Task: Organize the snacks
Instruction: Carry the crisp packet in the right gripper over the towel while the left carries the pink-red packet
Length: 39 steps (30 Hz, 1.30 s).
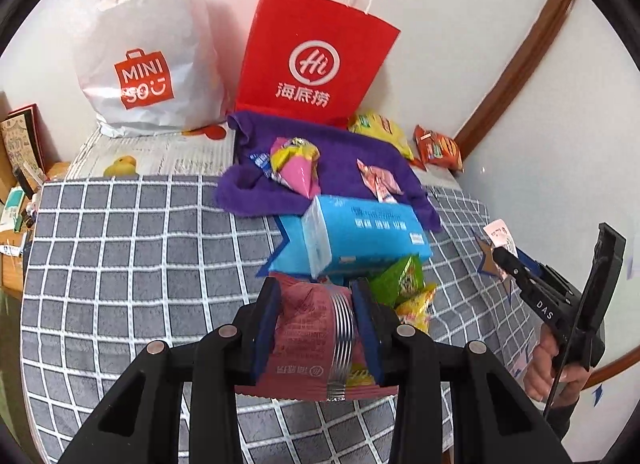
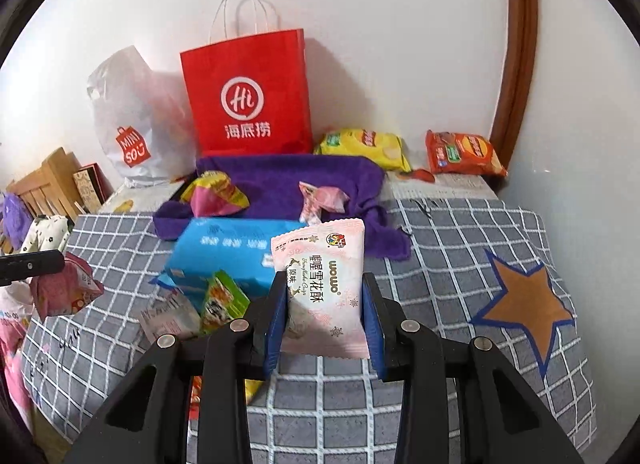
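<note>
My left gripper [image 1: 316, 296] is shut on a dark pink snack packet [image 1: 308, 336], held above the checked cloth; the packet also shows at the left of the right wrist view [image 2: 64, 292]. My right gripper [image 2: 326, 292] is shut on a pale pink WOWO snowflake-crisp packet [image 2: 324, 288]. A blue tissue pack [image 1: 364, 236] lies ahead, with green [image 1: 400, 280] and yellow [image 1: 416, 306] packets beside it. A purple towel [image 1: 340, 168] holds a pink-and-yellow cone snack [image 1: 296, 166] and a small pink wrapper [image 1: 378, 180]. The right gripper shows in the left wrist view [image 1: 500, 248].
A red Haidilao paper bag [image 1: 312, 60] and a white Miniso bag [image 1: 148, 44] stand against the wall. Yellow [image 2: 364, 144] and orange [image 2: 464, 152] chip bags lie at the back right. An orange star patch [image 2: 524, 304] marks the cloth. Wooden furniture [image 2: 48, 180] is at left.
</note>
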Each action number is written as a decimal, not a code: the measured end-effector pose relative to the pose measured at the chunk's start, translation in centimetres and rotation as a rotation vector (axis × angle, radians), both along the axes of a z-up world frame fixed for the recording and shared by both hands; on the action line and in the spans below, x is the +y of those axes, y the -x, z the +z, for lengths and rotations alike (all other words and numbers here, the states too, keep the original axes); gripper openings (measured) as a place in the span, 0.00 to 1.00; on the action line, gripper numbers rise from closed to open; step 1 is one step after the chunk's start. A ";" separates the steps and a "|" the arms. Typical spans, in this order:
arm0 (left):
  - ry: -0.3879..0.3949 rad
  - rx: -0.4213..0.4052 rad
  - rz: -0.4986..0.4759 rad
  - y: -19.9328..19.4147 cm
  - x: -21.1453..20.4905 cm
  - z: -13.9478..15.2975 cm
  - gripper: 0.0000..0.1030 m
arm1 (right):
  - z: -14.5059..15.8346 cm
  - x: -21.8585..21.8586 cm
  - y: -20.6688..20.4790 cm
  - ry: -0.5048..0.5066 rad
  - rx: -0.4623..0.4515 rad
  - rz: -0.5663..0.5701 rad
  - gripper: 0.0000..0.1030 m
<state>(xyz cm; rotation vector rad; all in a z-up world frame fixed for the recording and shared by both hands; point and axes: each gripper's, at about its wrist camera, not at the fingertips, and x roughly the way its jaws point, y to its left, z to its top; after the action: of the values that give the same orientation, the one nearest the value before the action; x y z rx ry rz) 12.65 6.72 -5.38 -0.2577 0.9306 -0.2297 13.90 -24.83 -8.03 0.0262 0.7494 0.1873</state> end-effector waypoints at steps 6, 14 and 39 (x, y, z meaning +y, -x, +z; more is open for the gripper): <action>-0.011 0.003 0.029 -2.1 0.8 1.1 0.34 | 1.6 1.6 -2.0 0.007 -0.022 0.008 0.34; -0.032 -0.020 0.035 -4.7 1.0 2.8 0.34 | 3.3 3.2 -5.5 -0.008 -0.039 0.030 0.34; -0.037 0.000 0.074 -14.2 1.0 3.2 0.34 | 5.8 5.6 -15.8 -0.055 -0.076 0.075 0.34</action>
<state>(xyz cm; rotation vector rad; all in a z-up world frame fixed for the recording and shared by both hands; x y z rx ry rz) 26.86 7.74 -2.15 -0.2578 0.9231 -0.1444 29.67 -19.20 -2.20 0.0429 0.6698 0.2787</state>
